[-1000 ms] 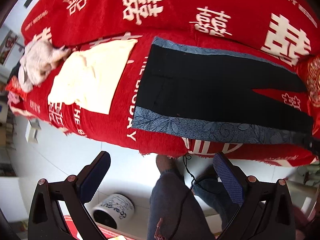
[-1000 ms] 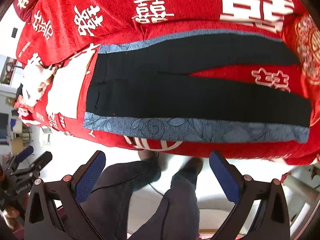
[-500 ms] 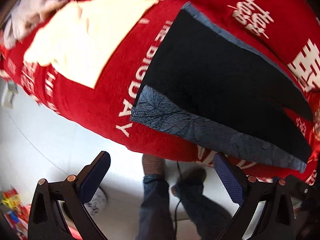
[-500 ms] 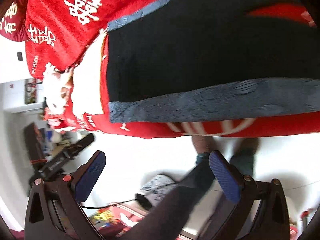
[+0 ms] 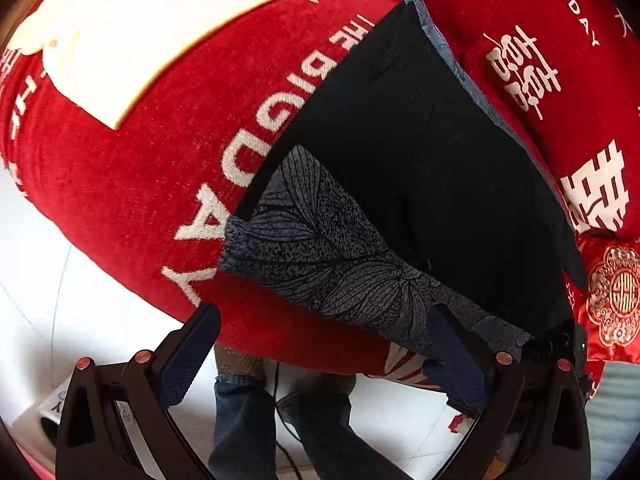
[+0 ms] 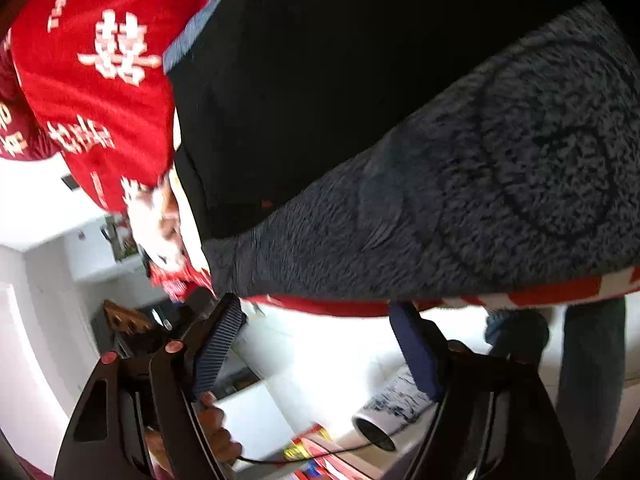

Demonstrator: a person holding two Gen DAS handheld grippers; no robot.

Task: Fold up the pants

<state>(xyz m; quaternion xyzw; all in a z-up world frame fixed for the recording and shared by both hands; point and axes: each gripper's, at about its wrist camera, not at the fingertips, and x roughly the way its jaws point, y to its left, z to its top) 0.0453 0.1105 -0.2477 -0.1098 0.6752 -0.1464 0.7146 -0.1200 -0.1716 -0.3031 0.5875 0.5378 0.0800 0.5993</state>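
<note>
Red lettered blanket (image 5: 132, 184) carries black pants (image 5: 420, 168) and a cream cloth (image 5: 132, 36).

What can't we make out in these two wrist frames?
- Pants leg ends: cut off by the frame edge in the left wrist view; the right wrist view shows only part of them.
- Left tongs: whether the right-hand pad touches the patterned stripe cannot be told.
- Right wrist view: motion blur smears the floor clutter under the right tongs.

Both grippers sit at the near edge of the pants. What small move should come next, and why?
Probably ease both forward to pinch the patterned grey side band. The left gripper is open just short of it; the right gripper is closing with no cloth between its jaws.
</note>
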